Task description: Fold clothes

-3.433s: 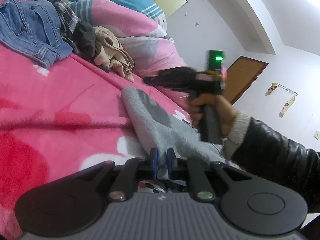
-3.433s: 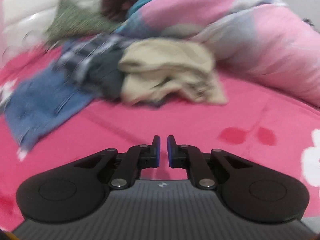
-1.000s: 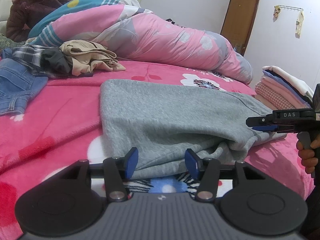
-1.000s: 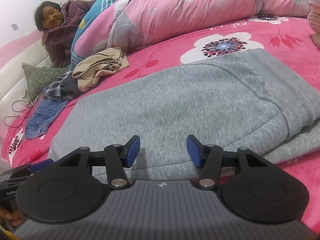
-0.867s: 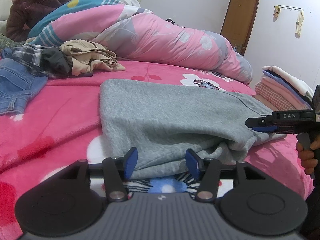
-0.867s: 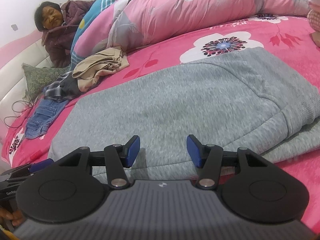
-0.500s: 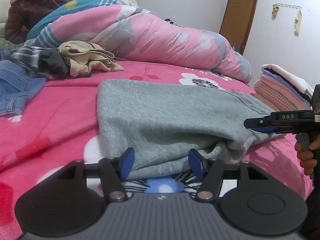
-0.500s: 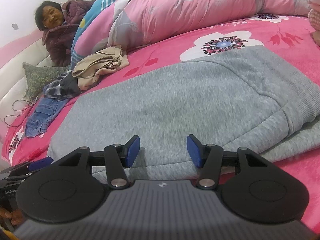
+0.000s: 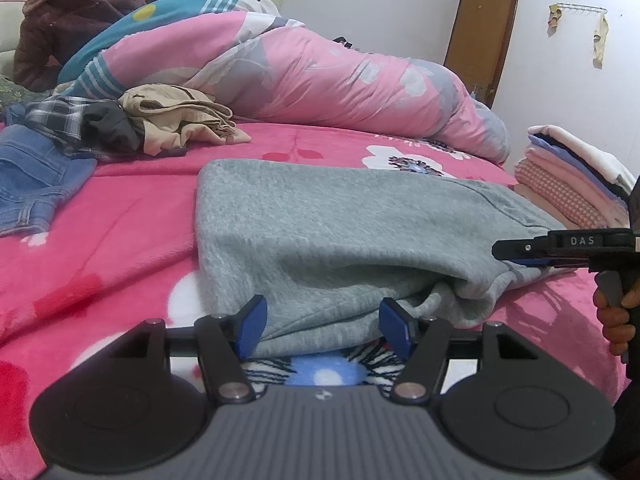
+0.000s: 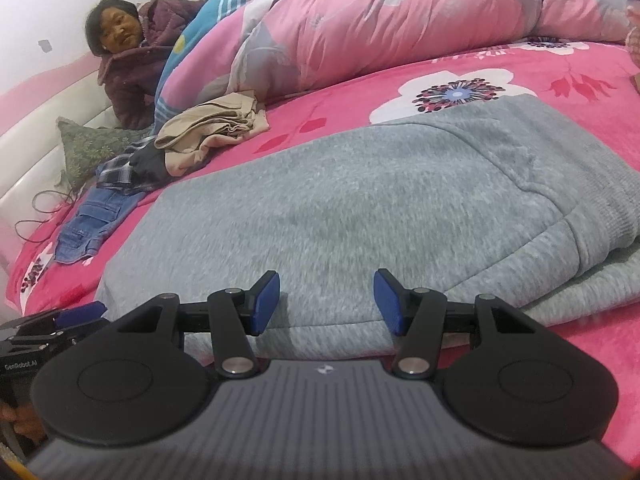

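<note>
A grey sweatshirt (image 9: 340,232) lies folded flat on the pink floral bed cover (image 9: 120,240). My left gripper (image 9: 322,326) sits low at its near hem, open. The hem's edge lies between the blue pads (image 9: 252,328), which do not press on it. In the right wrist view the sweatshirt (image 10: 380,192) fills the middle. My right gripper (image 10: 326,300) stands open over its near edge, holding nothing. The right gripper (image 9: 500,254) also shows side-on at the sweatshirt's right end, in a person's hand. The left gripper (image 10: 60,320) shows at the far left.
Unfolded clothes lie at the back left: a beige garment (image 9: 176,120), a plaid shirt (image 9: 60,116) and jeans (image 9: 28,176). A folded stack (image 9: 568,176) stands at the right. A rolled pink quilt (image 9: 320,80) lies along the back, where a person (image 9: 68,20) sits.
Over the last second my left jaws have spread wider around the hem. Earlier both grippers were shut, the left on the grey cloth; it now lies flat and released.
</note>
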`<act>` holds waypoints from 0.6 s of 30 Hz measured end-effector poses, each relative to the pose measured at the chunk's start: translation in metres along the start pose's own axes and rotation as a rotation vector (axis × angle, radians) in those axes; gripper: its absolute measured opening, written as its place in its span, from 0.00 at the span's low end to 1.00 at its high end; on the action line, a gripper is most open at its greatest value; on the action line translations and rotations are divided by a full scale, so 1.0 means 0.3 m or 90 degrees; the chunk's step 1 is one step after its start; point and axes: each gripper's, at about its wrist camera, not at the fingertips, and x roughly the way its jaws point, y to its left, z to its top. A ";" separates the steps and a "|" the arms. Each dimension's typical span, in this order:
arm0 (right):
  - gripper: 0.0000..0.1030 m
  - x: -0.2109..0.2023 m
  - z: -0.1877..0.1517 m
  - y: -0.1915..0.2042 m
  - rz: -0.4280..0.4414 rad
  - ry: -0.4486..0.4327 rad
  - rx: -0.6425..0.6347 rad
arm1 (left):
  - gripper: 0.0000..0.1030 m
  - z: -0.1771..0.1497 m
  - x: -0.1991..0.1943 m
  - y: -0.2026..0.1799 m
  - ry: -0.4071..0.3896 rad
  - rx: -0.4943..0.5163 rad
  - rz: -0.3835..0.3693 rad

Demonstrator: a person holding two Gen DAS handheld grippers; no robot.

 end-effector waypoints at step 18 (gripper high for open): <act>0.32 -0.136 -0.070 -0.038 0.005 -0.127 -0.094 | 0.66 0.214 -0.043 0.000 -0.043 -0.002 0.024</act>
